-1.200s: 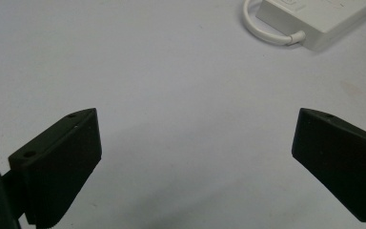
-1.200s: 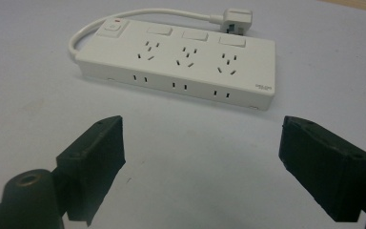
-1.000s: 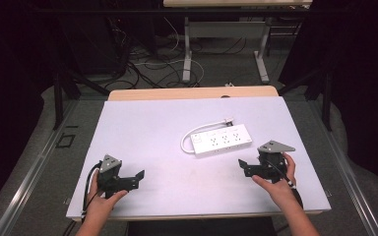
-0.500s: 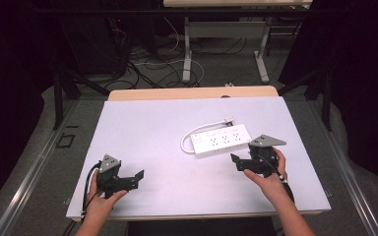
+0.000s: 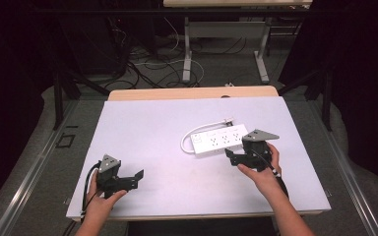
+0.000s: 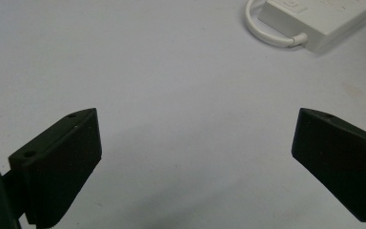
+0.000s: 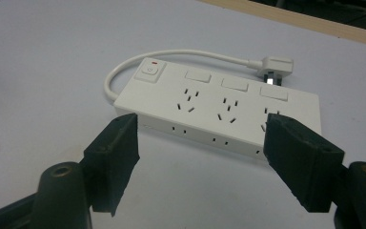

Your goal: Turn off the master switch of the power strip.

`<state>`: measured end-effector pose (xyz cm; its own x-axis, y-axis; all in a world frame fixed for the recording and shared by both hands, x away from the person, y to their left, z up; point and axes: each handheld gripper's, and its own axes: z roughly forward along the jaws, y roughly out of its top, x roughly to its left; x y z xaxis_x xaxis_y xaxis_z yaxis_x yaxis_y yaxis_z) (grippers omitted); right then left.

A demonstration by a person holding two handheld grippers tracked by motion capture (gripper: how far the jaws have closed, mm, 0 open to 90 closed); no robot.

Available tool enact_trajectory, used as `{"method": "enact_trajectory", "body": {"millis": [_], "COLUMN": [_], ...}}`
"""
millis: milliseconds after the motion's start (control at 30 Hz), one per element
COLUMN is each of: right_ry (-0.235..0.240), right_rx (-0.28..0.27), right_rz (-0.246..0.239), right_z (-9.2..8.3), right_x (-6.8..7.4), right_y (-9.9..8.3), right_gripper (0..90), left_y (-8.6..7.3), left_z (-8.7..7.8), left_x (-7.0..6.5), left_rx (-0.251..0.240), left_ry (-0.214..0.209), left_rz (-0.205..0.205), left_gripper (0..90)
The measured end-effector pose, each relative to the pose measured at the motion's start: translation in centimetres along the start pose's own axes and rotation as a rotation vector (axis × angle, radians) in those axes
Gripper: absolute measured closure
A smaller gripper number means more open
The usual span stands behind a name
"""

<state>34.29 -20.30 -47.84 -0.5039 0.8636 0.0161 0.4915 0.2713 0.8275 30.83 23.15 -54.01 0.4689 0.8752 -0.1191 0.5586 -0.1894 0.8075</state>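
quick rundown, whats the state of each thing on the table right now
power strip: flat on the table, sockets up, nothing plugged in, not gripped
cord: looped around the strip's switch end
plug: loose on the table behind the strip
right gripper: jaws open, just been closing, strip ahead of them, untouched
left gripper: jaws wide open, nothing between them
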Motion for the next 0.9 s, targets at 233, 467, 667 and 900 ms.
{"method": "enact_trajectory", "body": {"millis": [233, 467, 667, 900], "right_ry": [0.015, 0.027, 0.034, 0.045], "right_rx": [0.015, 0.032, 0.048, 0.071], "right_rz": [0.007, -0.003, -0.012, -0.020], "right_z": [0.7, 1.7, 2.3, 2.9], "right_x": [0.1, 0.4, 0.7, 0.8], "right_y": [0.6, 1.5, 2.2, 2.8], "right_gripper": [29.3, 33.1, 38.9, 45.5], "left_y": [0.0, 0.0, -0.1, 0.0], "left_z": [0.1, 0.0, 0.1, 0.1], "left_x": [-0.1, 0.0, 0.0, 0.0], "left_rx": [-0.005, 0.001, -0.009, -0.008], "left_ry": [-0.002, -0.002, 0.001, 0.002], "left_rz": [0.002, 0.002, 0.000, 0.001], "left_gripper": [2.8, 2.8, 2.8, 2.8]}}
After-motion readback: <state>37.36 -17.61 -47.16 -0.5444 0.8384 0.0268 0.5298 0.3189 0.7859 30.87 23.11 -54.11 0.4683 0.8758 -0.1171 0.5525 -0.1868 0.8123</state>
